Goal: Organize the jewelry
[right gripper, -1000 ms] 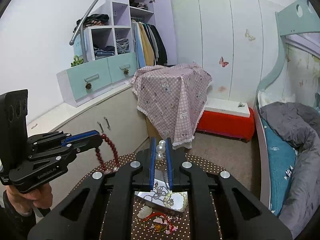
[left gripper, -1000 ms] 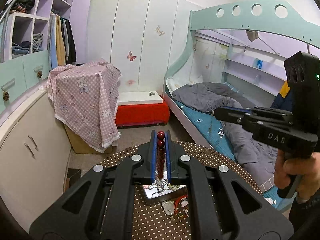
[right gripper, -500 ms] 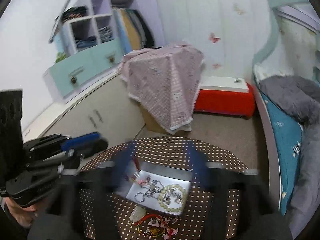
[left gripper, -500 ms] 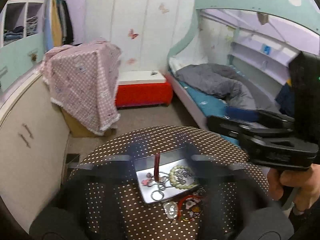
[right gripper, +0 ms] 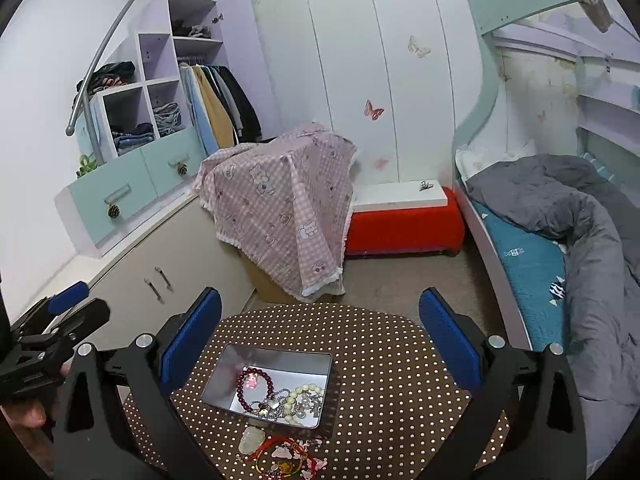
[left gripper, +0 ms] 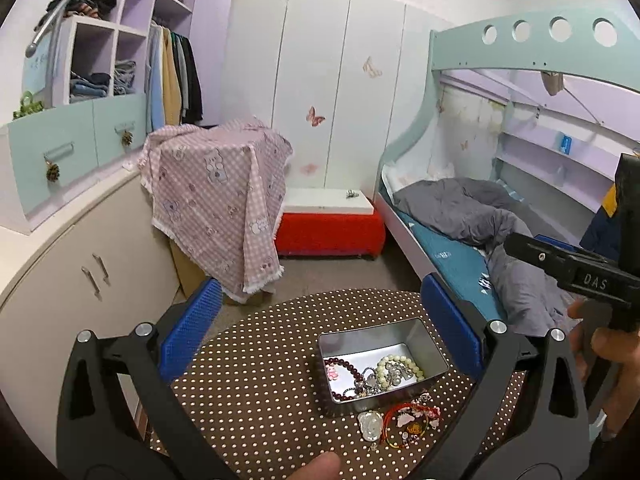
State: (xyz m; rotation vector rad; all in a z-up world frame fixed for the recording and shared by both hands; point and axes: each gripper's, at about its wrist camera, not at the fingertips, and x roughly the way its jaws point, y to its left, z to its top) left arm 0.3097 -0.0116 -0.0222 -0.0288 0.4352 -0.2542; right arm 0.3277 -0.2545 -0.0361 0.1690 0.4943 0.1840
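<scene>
Between blue-padded black fingers (right gripper: pixel 192 336), the tabletop (right gripper: pixel 380 360) is brown with white dots. The silver tin (right gripper: pixel 240 360) there holds a dark red bead bracelet (right gripper: pixel 240 392) and cream pearls (right gripper: pixel 296 398). Red cord bracelets (right gripper: pixel 280 456) lie nearer.

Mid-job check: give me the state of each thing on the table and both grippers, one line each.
Metal tin: lidless, holding jewelry.
Dark red bead bracelet: lying in the tin.
Pearl bracelet: lying in the tin.
Red string bracelet: on the table, outside the tin.
Pale pendant: on the table by the tin.
Left gripper: jaws opening, nothing between them.
Right gripper: jaws opening, nothing between them.
</scene>
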